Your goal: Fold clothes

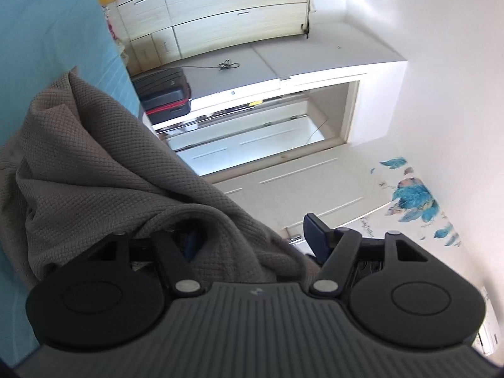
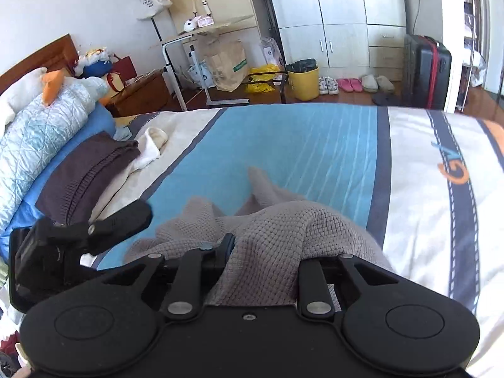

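A grey waffle-knit garment [image 1: 94,170] lies bunched on the blue-striped bed cover [image 1: 37,25]. In the left wrist view, which is rolled sideways, my left gripper [image 1: 252,239] stands wide open; the cloth drapes over its left finger and between the jaws, and the right blue finger [image 1: 316,233] is bare. In the right wrist view the same garment [image 2: 277,230] is heaped over my right gripper [image 2: 264,249]; cloth covers the gap between its fingers and hides the tips. The left gripper's body [image 2: 78,236] shows at the left of that view.
A folded dark purple sweater [image 2: 85,173] and white cloth [image 2: 151,145] lie at the bed's left by a quilted blue blanket [image 2: 41,132]. Beyond the bed edge stand a yellow bin [image 2: 304,82], a black suitcase [image 2: 425,69], wardrobes [image 2: 340,9] and a side table [image 2: 201,37].
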Demonstrator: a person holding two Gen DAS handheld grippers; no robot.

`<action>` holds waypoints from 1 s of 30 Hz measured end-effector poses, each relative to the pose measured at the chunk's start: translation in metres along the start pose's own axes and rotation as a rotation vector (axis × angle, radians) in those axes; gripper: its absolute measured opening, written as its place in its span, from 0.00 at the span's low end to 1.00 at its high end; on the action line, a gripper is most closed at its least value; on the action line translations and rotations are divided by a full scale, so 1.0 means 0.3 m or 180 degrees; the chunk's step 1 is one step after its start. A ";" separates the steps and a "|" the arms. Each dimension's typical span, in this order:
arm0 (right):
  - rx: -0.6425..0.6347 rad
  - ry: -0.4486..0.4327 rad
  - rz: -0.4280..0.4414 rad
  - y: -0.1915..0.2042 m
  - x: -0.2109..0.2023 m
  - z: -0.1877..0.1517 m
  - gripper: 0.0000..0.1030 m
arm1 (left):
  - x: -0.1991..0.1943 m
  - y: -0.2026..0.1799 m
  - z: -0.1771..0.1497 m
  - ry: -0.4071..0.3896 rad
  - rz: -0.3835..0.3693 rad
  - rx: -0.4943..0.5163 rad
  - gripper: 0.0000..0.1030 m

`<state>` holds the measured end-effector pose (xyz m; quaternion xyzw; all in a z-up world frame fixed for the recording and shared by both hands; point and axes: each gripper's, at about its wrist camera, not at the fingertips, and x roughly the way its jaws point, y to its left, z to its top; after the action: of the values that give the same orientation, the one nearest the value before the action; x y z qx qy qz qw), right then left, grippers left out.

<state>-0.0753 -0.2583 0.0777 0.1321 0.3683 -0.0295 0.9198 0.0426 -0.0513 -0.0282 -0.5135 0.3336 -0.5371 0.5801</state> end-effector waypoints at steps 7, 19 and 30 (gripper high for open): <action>-0.0149 -0.0056 -0.0119 0.016 -0.043 0.038 0.24 | -0.125 0.097 -0.094 -0.0117 0.0041 -0.0309 0.34; -0.0033 0.0087 -0.0038 -0.110 0.003 0.051 0.24 | -0.096 0.148 -0.129 -0.0010 0.0404 -0.0310 0.21; -0.0099 0.0294 -0.0240 -0.394 0.278 0.149 0.23 | 0.155 0.196 -0.108 0.0659 0.1375 0.0280 0.23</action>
<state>-0.0026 -0.3805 0.0253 0.1051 0.4155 -0.0523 0.9020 0.0381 -0.1101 -0.0848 -0.3467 0.4697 -0.4643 0.6661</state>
